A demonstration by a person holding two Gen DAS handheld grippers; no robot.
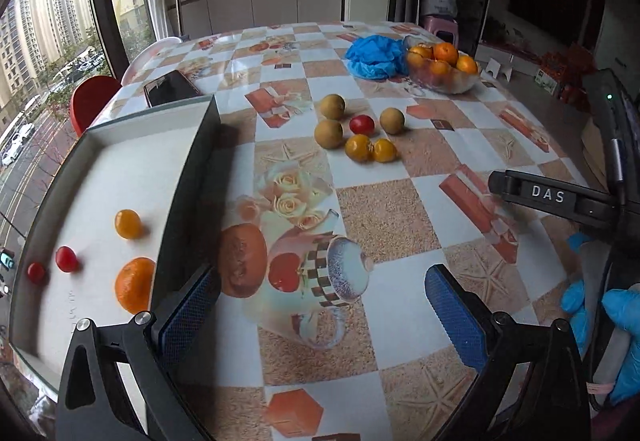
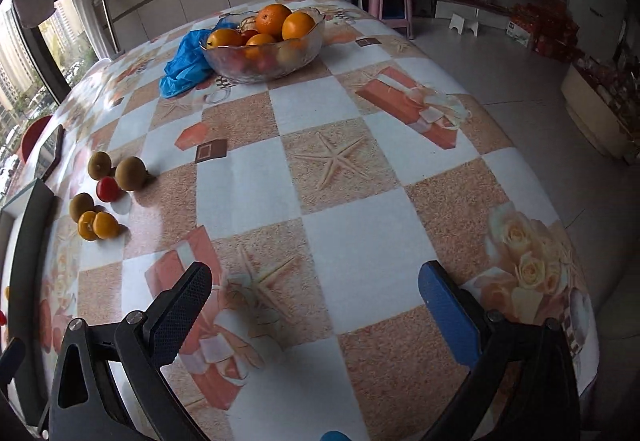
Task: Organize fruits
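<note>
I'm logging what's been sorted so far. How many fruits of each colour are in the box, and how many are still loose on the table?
In the box:
Red: 2
Yellow: 1
Orange: 1
Loose on the table:
Brown: 3
Yellow: 2
Red: 1
Total: 10, not counting the fruit in the glass bowl.

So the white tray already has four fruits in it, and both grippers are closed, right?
Not quite. The white tray does hold four fruits, but both grippers are open and empty: the left gripper in the left wrist view, the right gripper in the right wrist view.
</note>
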